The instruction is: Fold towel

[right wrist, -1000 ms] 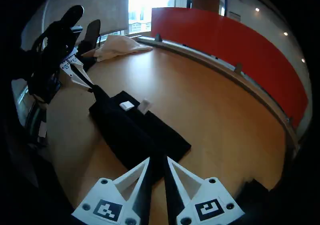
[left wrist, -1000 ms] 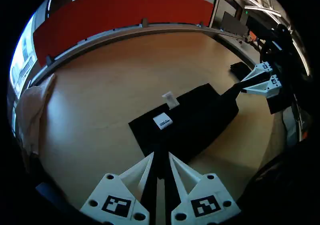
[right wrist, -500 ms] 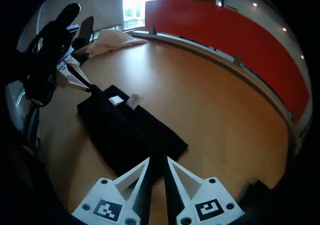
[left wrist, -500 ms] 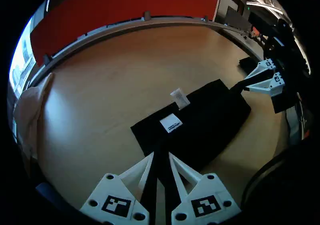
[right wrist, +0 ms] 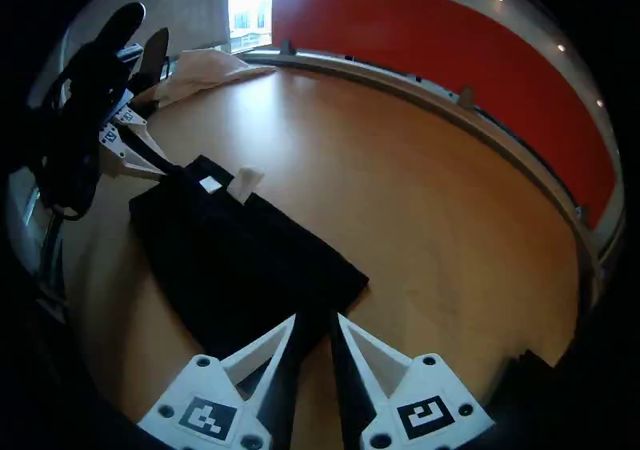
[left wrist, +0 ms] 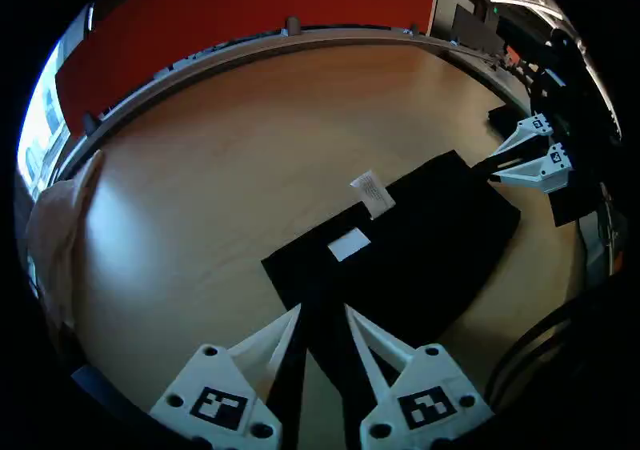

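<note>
1. While the towel [left wrist: 416, 242] lies flat on the table [left wrist: 240, 146], left gripper [left wrist: 322, 322] pinches one end.
2. And right gripper [right wrist: 312, 326] clamps the other end, likely so it spreads taut for folding.

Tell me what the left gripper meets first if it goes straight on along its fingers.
The left gripper pinches the black towel at its edge; straight on lies more towel, then probably its white label.
</note>
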Demonstrator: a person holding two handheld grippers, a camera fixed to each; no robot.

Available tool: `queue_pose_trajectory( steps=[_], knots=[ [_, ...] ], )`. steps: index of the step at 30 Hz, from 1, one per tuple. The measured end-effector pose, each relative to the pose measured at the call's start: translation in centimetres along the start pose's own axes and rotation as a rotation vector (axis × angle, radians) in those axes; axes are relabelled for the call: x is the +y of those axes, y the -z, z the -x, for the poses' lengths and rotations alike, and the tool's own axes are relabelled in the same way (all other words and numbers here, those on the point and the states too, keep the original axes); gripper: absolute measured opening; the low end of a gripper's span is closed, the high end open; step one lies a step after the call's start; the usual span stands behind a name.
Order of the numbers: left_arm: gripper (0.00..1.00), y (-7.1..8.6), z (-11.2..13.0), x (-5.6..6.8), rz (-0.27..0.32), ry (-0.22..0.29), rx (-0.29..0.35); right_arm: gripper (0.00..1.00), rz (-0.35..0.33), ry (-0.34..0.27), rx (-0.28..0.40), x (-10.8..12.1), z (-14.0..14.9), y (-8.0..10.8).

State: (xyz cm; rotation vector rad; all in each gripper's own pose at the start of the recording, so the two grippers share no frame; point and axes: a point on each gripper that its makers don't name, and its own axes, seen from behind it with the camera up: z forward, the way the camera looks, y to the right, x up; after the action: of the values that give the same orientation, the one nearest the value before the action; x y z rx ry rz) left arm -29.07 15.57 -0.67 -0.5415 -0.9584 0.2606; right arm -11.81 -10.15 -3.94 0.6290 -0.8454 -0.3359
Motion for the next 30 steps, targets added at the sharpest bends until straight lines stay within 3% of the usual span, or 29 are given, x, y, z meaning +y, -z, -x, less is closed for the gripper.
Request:
queue_pose_trajectory(
  steps=[21, 23, 30],
  knots=[
    [0.48, -0.8, -1.0, -1.6, -0.039, -0.043, 0.005, 0.64, 0.055, -0.032, 0.006, 2.0, -0.6, -0.7],
    [0.65, -0.8, -1.2, -1.9, -0.046, -0.046, 0.007, 0.67, 0.063, -0.040, 0.008, 2.3, -0.8, -0.8],
    [0.81, -0.8, -1.9, -2.7, -0.064, -0.049, 0.016, 0.75, 0.092, -0.052, 0.022, 3.4, -1.5, -0.9]
  ],
)
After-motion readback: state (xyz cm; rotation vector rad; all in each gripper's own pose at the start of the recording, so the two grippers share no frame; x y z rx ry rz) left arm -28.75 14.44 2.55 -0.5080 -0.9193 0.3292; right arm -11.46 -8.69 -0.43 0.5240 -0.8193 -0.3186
